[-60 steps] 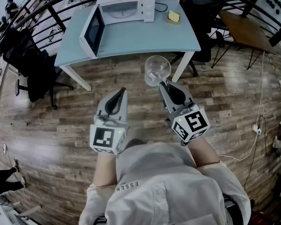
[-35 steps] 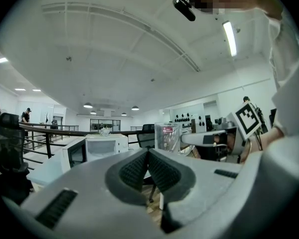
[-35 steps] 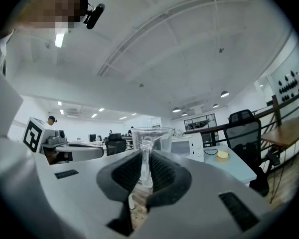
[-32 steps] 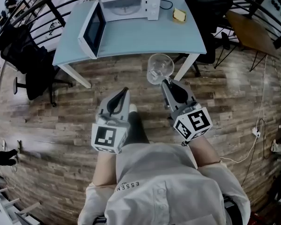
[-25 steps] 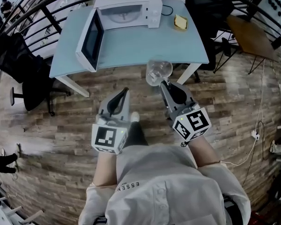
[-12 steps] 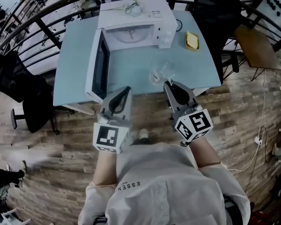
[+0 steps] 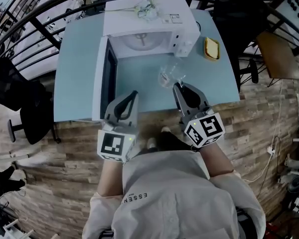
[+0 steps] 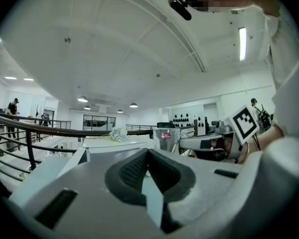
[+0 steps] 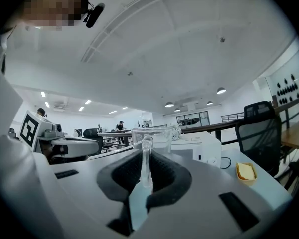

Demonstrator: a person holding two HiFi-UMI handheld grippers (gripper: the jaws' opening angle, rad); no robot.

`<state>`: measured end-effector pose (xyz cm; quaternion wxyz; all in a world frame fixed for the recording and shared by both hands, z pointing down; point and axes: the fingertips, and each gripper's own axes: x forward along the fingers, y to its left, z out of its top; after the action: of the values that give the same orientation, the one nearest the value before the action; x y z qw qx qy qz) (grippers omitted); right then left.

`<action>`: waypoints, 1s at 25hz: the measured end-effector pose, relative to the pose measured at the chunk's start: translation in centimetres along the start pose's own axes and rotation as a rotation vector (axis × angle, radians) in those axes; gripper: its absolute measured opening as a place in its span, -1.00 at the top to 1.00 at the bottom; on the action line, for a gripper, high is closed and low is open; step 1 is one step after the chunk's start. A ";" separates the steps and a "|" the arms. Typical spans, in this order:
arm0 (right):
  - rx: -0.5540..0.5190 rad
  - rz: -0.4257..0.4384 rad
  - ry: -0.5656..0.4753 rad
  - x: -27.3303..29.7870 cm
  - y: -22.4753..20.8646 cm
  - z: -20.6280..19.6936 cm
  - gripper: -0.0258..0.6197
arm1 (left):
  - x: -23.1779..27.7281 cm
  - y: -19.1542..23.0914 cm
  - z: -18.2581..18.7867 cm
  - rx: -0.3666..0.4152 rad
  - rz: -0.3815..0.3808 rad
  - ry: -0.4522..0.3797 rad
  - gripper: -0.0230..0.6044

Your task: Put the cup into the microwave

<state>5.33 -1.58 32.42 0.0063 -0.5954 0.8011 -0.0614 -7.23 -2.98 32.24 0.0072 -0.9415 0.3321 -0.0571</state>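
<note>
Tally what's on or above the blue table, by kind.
Microwave, door open: 1
Clear cup, held in the right tongs: 1
Yellow object: 1
Crumpled bundle on the microwave: 1
Total: 4

On the tabletop [image 7: 74, 63] the microwave [image 7: 154, 29] stands at the back, its door [image 7: 103, 81] swung open leftward, a dish [image 7: 212, 48] just right of it, the cup [image 7: 169, 73] before its opening at the right tongs [image 7: 176, 86], the left tongs [image 7: 134, 94] near the door.
</note>
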 end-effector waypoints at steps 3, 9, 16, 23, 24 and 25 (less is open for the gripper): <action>-0.012 0.017 0.016 2.3 -1.6 -0.6 0.79 | 2.0 1.2 -0.1 -0.009 0.013 0.003 0.93; -0.033 0.068 0.040 7.4 -5.3 -2.0 0.79 | 6.5 3.9 -0.7 -0.049 0.061 0.009 0.93; -0.035 0.151 0.082 13.1 -8.4 -5.6 0.79 | 11.3 6.6 -2.6 -0.099 0.124 0.013 0.93; -0.009 0.233 0.139 18.6 -10.2 -9.5 0.79 | 14.1 7.6 -5.4 -0.131 0.128 0.012 0.93; -0.007 0.241 0.144 19.4 -10.4 -9.9 0.79 | 14.4 7.7 -5.8 -0.130 0.125 0.016 0.93; -0.007 0.246 0.146 20.1 -10.5 -10.3 0.79 | 14.7 7.9 -6.2 -0.132 0.127 0.020 0.93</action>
<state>8.65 -22.86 44.99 -0.0467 -0.4865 0.8666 -0.1007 -1.49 -18.20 39.52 -0.0545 -0.9163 0.3943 -0.0441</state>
